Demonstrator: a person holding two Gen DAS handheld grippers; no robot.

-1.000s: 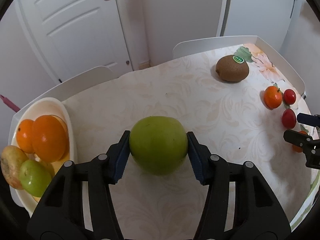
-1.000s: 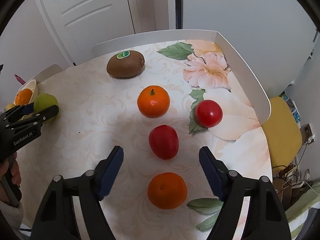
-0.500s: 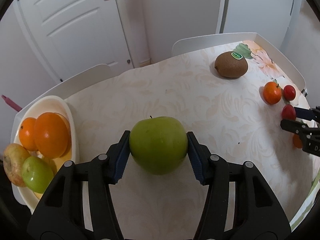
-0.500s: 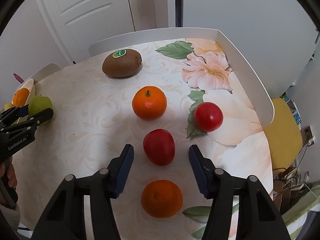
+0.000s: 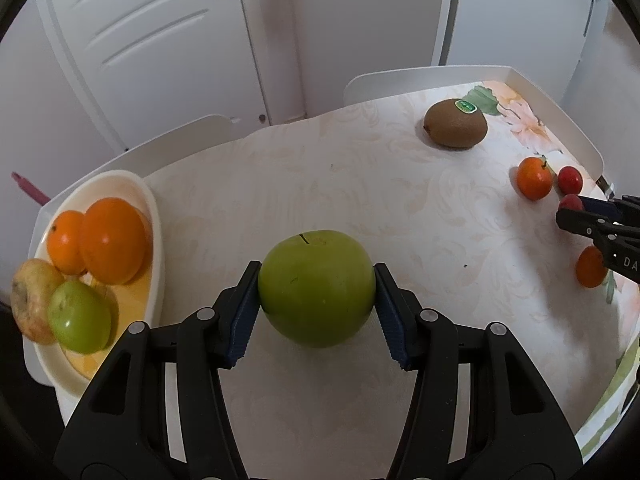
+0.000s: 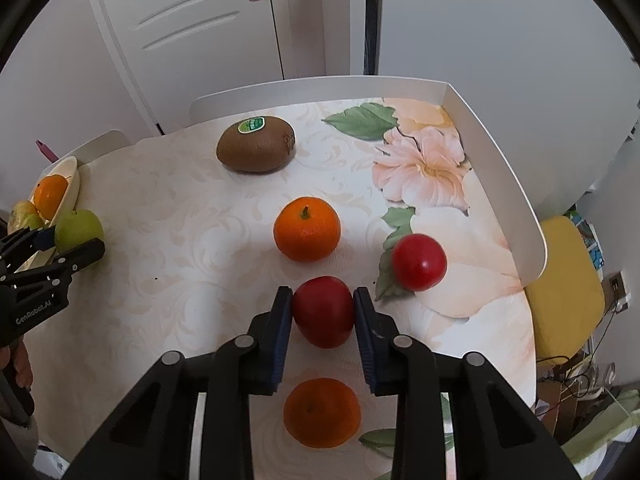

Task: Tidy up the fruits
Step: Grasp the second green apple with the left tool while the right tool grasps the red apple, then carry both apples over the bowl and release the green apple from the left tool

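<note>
Our left gripper (image 5: 316, 300) has its fingers (image 5: 244, 316) clamped on the green apple (image 5: 316, 288), just above the surface (image 5: 320, 176). To its left sits the bowl (image 5: 154, 216) with two oranges (image 5: 112, 240), a small green apple (image 5: 78, 318) and a yellowish fruit (image 5: 30, 300). Our right gripper (image 6: 323, 320) has its fingers (image 6: 280, 332) closed on the red plum (image 6: 323, 316), which rests on the surface. Nearer than the plum lies one mandarin (image 6: 322, 412); beyond it sits a second, stemmed mandarin (image 6: 307, 234), with a red tomato (image 6: 419, 262) to the right of both. Farthest back we see the kiwi (image 6: 256, 144) with its green sticker, near the white raised rim (image 6: 496, 168) of the surface
</note>
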